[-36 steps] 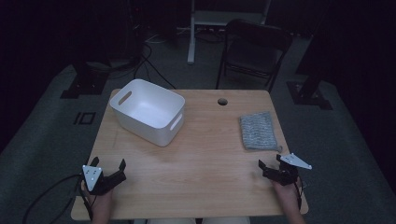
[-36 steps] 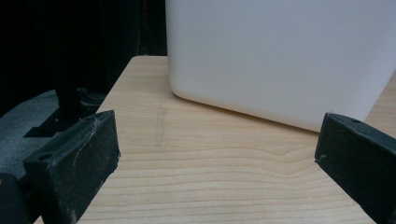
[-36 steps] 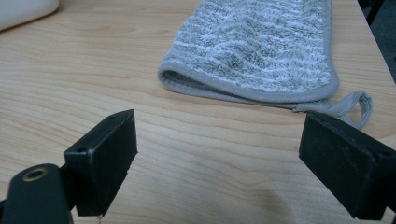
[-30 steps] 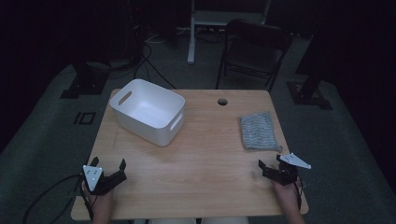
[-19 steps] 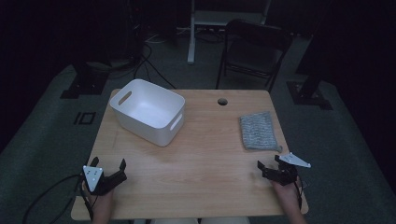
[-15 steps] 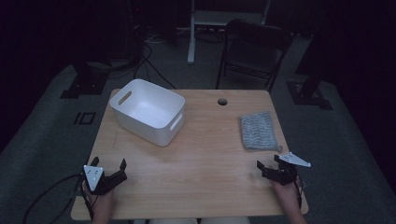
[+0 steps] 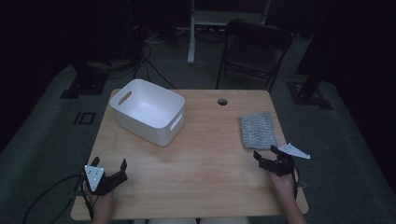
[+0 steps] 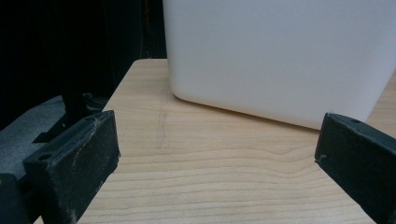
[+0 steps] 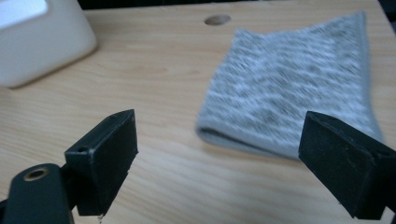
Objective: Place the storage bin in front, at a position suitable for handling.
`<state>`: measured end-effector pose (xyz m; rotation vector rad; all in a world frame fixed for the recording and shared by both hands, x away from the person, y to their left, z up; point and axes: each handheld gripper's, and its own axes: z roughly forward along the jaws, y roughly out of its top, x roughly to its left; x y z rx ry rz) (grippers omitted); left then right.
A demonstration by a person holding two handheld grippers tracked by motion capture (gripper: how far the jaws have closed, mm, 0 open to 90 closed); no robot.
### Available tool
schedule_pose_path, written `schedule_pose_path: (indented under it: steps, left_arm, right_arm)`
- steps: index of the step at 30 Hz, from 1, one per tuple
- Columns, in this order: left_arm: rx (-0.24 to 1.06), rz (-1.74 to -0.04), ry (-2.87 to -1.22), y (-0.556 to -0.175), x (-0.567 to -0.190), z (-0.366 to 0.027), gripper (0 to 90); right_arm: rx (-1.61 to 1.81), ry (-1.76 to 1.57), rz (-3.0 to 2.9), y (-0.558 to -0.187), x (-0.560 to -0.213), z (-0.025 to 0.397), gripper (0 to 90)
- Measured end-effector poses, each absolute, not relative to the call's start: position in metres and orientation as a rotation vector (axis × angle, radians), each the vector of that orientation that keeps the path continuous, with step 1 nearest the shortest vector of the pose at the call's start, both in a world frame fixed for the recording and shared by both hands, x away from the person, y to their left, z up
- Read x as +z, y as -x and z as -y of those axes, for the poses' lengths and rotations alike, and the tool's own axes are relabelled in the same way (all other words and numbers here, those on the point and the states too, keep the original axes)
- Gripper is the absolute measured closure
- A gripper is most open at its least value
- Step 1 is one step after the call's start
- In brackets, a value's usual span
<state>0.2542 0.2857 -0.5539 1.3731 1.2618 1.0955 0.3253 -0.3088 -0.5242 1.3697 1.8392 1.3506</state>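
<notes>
1. Against the frame just over a second back: no visible change; my left claw [image 7: 111, 171] and right claw [image 7: 267, 158] stay at the near corners, cloth and bin unmoved.
2. Folded grey cloth [image 7: 258, 130] lies flat at the table's [image 7: 205, 154] right side, just ahead of my right claw, not touching (folded edge faces me). Long axis runs near-to-far.
3. Both claws wide, empty.
4. White bin [image 7: 148, 112] sits far left, ahead of my left claw.
</notes>
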Motion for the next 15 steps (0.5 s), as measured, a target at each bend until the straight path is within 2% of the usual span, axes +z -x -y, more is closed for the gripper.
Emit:
schedule_pose_path:
  steps: [15]
  left_arm:
    - [1.089, -1.269, -1.364, -0.254, -0.554, -0.286, 0.0]
  right_arm:
    - [1.398, -1.292, -1.862, -0.352, -0.495, 0.272, 11.5]
